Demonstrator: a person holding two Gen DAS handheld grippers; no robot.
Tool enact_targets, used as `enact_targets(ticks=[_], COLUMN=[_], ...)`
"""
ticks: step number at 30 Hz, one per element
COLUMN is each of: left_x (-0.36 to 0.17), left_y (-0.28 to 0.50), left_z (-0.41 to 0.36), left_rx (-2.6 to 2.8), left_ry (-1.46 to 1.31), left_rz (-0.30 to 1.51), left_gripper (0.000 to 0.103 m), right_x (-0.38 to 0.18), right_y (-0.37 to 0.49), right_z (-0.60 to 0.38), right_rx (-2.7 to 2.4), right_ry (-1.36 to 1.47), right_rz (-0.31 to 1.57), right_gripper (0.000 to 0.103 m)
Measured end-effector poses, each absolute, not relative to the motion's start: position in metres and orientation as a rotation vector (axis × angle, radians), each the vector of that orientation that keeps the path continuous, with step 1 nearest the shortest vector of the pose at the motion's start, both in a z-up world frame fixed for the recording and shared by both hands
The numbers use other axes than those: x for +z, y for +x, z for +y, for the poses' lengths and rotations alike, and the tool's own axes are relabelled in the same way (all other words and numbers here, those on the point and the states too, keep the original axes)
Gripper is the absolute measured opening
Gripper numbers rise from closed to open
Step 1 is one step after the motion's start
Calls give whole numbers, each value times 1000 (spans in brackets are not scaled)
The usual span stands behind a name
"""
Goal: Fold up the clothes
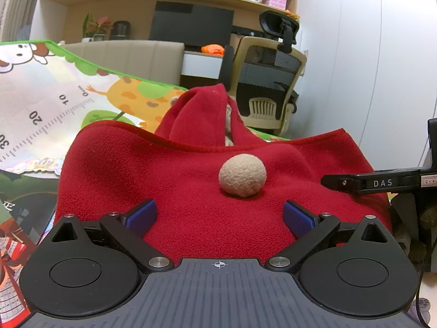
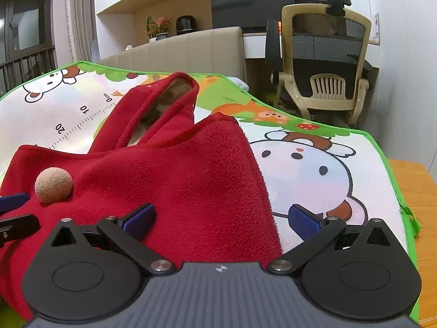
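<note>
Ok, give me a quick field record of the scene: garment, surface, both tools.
garment: red fleece hooded garment, bunched, not yet folded
pompom: beige ball on the fleece
surface: cartoon play mat with printed ruler
left tool: open, over the fleece, holding nothing
right tool: open, straddling the garment's right edge
background: office chair

The garment [image 1: 207, 191] is red fleece cloth, matt and fuzzy, with a rough napped surface. On it sits a beige pompom [image 1: 242, 175], also fuzzy, like felted wool. The mat [image 2: 314, 164] under it looks like smooth printed cloth with a slight sheen and a stitched green edge. At 3 o'clock of the mat, the counter [image 2: 409, 180] is orange wood, smooth. The left gripper [image 1: 220, 216] is matt black plastic with shiny metal rivets; its fingers [image 1: 142, 216] carry blue ribbed pads. The right gripper [image 2: 221, 217] looks the same.
</note>
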State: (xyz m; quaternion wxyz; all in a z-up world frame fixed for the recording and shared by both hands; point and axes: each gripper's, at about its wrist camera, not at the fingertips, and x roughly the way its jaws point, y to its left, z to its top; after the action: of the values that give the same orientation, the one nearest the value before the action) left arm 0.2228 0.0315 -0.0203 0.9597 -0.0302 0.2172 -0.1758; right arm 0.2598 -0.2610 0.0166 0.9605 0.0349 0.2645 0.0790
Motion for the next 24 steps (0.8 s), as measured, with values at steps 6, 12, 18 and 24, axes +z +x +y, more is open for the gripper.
enact_targets(ticks=[6, 12, 18, 24], left_x=[5, 32, -3, 3], left_y=[189, 188, 240, 241], left_z=[46, 104, 144, 136], left_rx=[-270, -145, -243, -218], left_ry=[-133, -211, -426, -339], left_rz=[295, 308, 606, 538], left_gripper=[101, 101, 101, 31], right_x=[16, 39, 40, 24], right_y=[255, 229, 249, 260], right_z=[-268, -303, -325, -302], right_rx=[171, 209, 328, 436], right_ry=[112, 277, 332, 257], right_rz=[507, 342, 446, 551], right_gripper=[103, 103, 99, 26])
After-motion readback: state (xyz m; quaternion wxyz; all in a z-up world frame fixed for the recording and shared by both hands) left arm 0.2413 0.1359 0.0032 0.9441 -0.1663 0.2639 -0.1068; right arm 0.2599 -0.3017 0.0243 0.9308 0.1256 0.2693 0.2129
